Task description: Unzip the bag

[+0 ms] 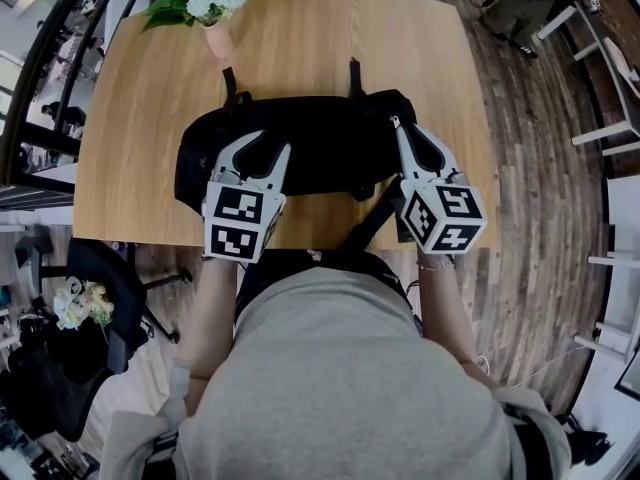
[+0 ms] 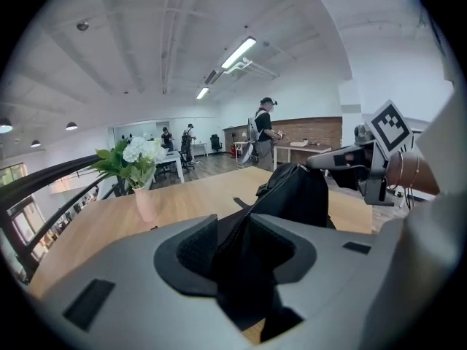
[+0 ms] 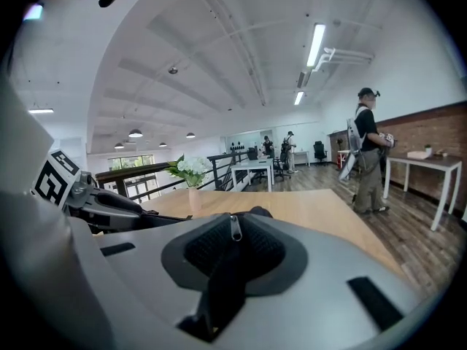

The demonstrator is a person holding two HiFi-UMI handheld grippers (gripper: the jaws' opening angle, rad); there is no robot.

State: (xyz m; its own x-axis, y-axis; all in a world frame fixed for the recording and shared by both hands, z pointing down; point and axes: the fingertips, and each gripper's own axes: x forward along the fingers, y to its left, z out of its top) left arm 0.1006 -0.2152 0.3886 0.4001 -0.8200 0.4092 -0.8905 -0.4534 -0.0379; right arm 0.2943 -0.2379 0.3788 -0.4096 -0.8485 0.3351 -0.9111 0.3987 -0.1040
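Observation:
A black bag (image 1: 320,138) lies across the near half of the wooden table (image 1: 300,48). My left gripper (image 1: 262,148) sits at the bag's left end. In the left gripper view my left gripper (image 2: 233,228) has a fold of the bag (image 2: 295,192) with its zip line between the jaws, and the pads stand apart from it. My right gripper (image 1: 410,128) is at the bag's right end. In the right gripper view a small metal zipper pull (image 3: 233,227) stands upright between the tips of my right gripper (image 3: 233,243), whose pads look slightly parted.
A pink vase of white flowers (image 1: 215,8) stands at the table's far left corner. A black office chair (image 1: 100,298) is left of the table's near edge. A person (image 3: 368,152) stands on the wooden floor beyond the table, with other desks behind.

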